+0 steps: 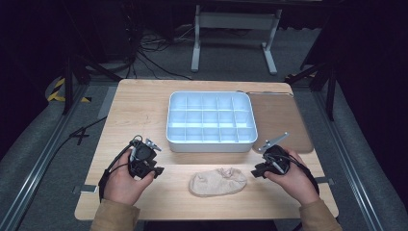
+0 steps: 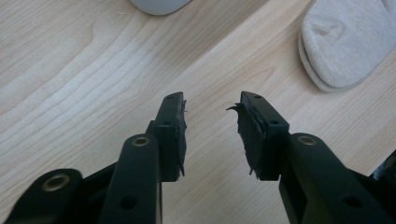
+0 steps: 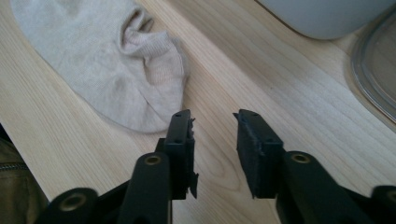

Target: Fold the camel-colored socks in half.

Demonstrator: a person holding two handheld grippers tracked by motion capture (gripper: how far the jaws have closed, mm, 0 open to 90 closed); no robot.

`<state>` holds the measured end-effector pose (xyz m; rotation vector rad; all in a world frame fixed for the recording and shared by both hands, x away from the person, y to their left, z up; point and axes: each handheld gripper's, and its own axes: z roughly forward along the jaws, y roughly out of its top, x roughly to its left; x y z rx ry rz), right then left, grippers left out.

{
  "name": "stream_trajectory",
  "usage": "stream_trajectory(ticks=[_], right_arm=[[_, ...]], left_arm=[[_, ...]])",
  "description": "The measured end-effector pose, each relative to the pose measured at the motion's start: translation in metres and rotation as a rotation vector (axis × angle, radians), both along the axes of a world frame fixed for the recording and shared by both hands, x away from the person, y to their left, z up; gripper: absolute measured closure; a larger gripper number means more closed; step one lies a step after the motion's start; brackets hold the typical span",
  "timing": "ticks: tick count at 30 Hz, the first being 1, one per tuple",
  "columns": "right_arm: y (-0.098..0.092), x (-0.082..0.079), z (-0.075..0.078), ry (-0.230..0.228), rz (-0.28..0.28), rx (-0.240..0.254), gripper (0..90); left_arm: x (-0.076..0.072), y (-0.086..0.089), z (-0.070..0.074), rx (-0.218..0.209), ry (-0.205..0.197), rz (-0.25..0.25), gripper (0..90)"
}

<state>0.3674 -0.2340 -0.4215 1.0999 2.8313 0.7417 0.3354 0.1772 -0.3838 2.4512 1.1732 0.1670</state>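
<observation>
Pale wooden tabletop (image 1: pixel 144 110): both hand-held grippers, left (image 1: pixel 155 170) and right (image 1: pixel 257 171), half-open and empty, could snag only one layer of the folded sock (image 1: pixel 217 182).

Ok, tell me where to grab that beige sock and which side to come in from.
Take the sock at its bunched, open cuff end, the end toward the right claw. The fabric there stands up in folds, so the jaws probably have something to pinch, while the rest lies flat on the table. Come in from the right, low and nearly level; that claw's jaws stand apart with nothing between them.
</observation>
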Motion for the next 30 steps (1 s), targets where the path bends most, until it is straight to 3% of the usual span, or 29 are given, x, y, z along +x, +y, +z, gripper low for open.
stream_trajectory(ticks=[4, 7, 10, 14, 20, 22, 23, 26, 30], right_arm=[[-0.002, -0.001, 0.0, -0.007, 0.0, -0.022, 63.1], [-0.004, -0.003, 0.001, -0.019, -0.002, 0.0, 63.2], [-0.007, -0.006, 0.003, -0.034, -0.008, 0.018, 63.4], [-0.008, -0.01, 0.002, -0.012, -0.03, 0.035, 64.8], [-0.007, -0.015, -0.003, -0.039, -0.011, 0.039, 61.0], [-0.008, -0.017, -0.005, -0.064, -0.008, 0.079, 57.1], [-0.008, -0.019, -0.009, -0.077, -0.012, 0.128, 55.3], [-0.007, -0.019, -0.011, -0.096, 0.016, 0.114, 57.4], [-0.006, -0.019, -0.009, -0.062, -0.009, 0.113, 59.7]], left_arm=[[-0.002, -0.003, 0.003, -0.017, 0.008, 0.011, 57.6], [-0.002, -0.007, 0.004, -0.017, 0.0, 0.015, 57.9], [-0.005, -0.015, 0.004, -0.02, 0.018, 0.027, 56.4], [-0.006, -0.025, 0.008, -0.053, 0.021, -0.01, 57.7], [-0.007, -0.038, 0.014, -0.085, 0.036, -0.087, 59.1], [-0.009, -0.045, 0.014, -0.105, 0.048, -0.129, 60.0], [-0.009, -0.048, 0.014, -0.108, 0.049, -0.147, 60.3], [-0.01, -0.053, 0.012, -0.108, 0.05, -0.17, 60.2], [-0.015, -0.062, 0.003, -0.138, 0.023, -0.18, 56.6]])
